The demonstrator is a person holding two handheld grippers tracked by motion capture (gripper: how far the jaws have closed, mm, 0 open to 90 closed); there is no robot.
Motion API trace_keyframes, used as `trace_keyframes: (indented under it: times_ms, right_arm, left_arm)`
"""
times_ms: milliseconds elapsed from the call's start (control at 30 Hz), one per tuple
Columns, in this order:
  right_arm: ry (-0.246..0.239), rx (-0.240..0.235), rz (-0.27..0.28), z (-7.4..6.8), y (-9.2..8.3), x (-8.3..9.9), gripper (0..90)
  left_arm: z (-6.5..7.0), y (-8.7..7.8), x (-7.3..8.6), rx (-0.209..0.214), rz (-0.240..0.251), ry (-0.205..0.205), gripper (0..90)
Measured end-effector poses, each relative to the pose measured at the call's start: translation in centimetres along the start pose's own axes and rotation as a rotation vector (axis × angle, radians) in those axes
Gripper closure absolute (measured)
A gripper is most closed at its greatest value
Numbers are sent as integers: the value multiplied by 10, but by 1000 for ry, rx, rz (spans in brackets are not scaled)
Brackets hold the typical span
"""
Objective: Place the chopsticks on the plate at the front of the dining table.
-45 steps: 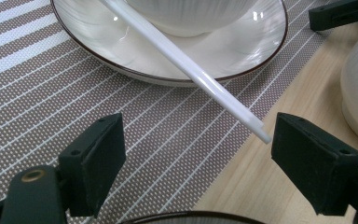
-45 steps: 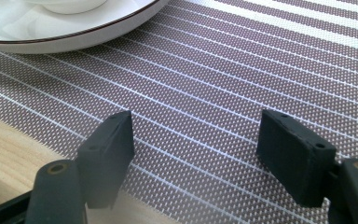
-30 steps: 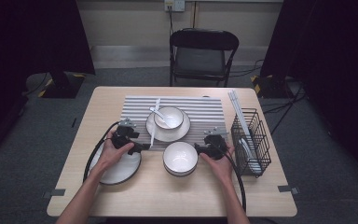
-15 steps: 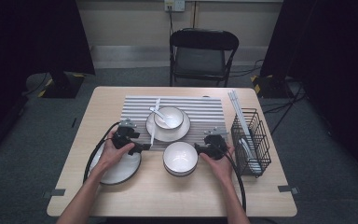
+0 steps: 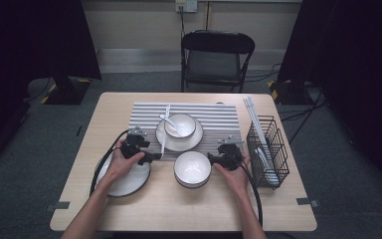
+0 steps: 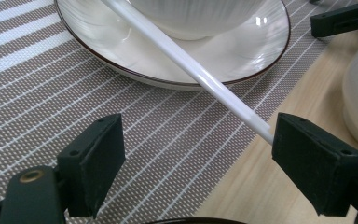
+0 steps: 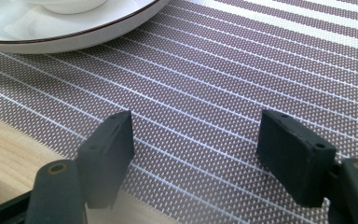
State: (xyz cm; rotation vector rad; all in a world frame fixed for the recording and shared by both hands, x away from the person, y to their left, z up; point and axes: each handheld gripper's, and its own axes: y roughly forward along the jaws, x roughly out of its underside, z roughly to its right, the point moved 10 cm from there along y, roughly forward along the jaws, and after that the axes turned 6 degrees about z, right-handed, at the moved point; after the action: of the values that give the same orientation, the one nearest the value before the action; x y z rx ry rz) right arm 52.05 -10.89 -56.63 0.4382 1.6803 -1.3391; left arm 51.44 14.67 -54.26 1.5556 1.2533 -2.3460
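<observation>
Table part-set: bowl on plate (image 5: 179, 140) on mat. Left gripper (image 6: 200, 163) spread, white chopstick (image 6: 191, 70) ungripped; right gripper (image 7: 196, 154) spread, empty.

In my left gripper view the white chopstick (image 6: 191, 70) runs off the top edge, its near tip hidden behind my right-hand jaw. The plate (image 6: 242, 70) and the bowl (image 6: 191, 16) on it are cropped at top. Contents of the wire rack (image 5: 268, 149) are too small to tell.
</observation>
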Motion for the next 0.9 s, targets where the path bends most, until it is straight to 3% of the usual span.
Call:
trace_keyframes:
  times_ms: [300,400,533,900]
  right_arm:
    - [0,-1,1,0,0,0,267]
    - [0,0,-1,0,0,0,268]
    - [0,0,0,0,0,0,267]
    - [0,-1,0,0,0,0,267]
  left_arm:
    - [0,3,-2,-13,10,-1,161]
    - [2,1,-3,-12,8,17,170]
    - [1,-1,-3,-7,17,0,169]
    - [0,2,1,-17,-7,6,168]
